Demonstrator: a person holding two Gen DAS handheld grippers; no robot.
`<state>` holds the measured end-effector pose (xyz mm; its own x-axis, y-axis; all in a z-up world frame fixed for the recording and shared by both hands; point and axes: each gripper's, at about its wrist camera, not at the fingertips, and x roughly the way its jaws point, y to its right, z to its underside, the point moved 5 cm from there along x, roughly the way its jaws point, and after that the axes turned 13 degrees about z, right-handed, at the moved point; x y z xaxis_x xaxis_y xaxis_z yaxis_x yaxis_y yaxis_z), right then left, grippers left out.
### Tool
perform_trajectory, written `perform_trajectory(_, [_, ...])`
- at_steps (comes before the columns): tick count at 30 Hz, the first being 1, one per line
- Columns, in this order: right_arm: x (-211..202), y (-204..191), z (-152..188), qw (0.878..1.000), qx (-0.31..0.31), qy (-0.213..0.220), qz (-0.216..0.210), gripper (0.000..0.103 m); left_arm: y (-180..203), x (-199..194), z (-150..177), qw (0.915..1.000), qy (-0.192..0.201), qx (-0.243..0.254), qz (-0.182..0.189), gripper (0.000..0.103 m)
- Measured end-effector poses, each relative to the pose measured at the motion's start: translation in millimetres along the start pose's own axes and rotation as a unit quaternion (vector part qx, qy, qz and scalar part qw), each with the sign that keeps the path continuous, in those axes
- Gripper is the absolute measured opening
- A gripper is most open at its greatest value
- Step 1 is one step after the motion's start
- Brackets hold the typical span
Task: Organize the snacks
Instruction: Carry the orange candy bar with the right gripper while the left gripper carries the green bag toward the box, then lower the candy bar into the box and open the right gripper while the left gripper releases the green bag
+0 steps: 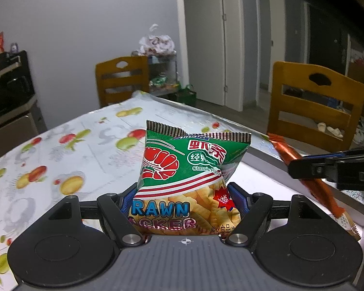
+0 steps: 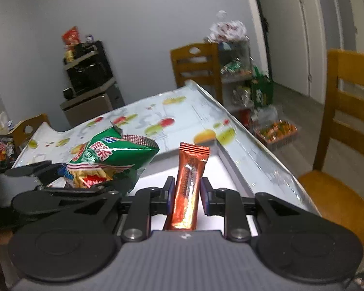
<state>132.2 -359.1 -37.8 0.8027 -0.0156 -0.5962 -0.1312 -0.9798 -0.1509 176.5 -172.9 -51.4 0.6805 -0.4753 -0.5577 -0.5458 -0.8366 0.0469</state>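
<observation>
The left gripper holds a green prawn cracker bag between its blue pads; the jaws stand fairly wide and press in on the lower half of the bag from both sides. The bag is upright in the grip, printed face toward the camera, with its crimped top edge uppermost.

The right gripper pinches an orange wrapped snack bar. The jaws are drawn close together, with both pads against the sides of the bar. The bar stands on end, crimped end up, and its lower end runs below the gripper body out of sight.

The landmark for position is the white box, a shallow tray with low walls resting on the tabletop, which carries a fruit-print cover. Both snacks are held above the white box. In the right wrist view, the prawn cracker bag is over the left part of the box and the snack bar over its middle. In the left wrist view, the snack bar slants over the right side of the box, beside the right gripper. Whether either snack touches the floor of the box cannot be told.

Beyond the far edge of the white box, wooden chairs stand at the tabletop.
</observation>
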Motion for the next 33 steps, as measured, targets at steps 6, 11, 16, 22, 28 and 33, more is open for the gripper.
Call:
perform_trajectory(6, [30.9,8.4,8.2,0.999,0.007,-0.023,0.027,0.021,4.1,17.8,5.9,1.0,-0.005,0.003,0.005,0.075])
perform_trajectory(11, [49.6,10.0,12.9,0.998,0.004,-0.041,0.056,0.021,7.8,31.9,11.3,0.9997,-0.022,0.012,0.004,0.075])
perform_trajectory(16, [59.1,13.7,17.5,0.996,-0.002,-0.051,0.067,0.021,8.7,38.5,11.3,0.9996,-0.023,0.016,0.004,0.075])
perform_trajectory(22, [62.5,16.8,21.1,0.996,0.002,-0.055,0.069,0.021,11.2,43.7,13.1,0.9994,-0.025,0.02,0.009,0.075])
perform_trajectory(28, [61.9,17.9,22.3,0.996,0.006,-0.054,0.069,0.021,12.7,47.2,13.9,0.9993,-0.028,0.023,0.011,0.075])
perform_trajectory(33, [60.1,19.4,22.8,0.996,0.013,-0.051,0.069,0.021,14.5,50.2,15.3,0.9991,-0.031,0.021,0.019,0.075])
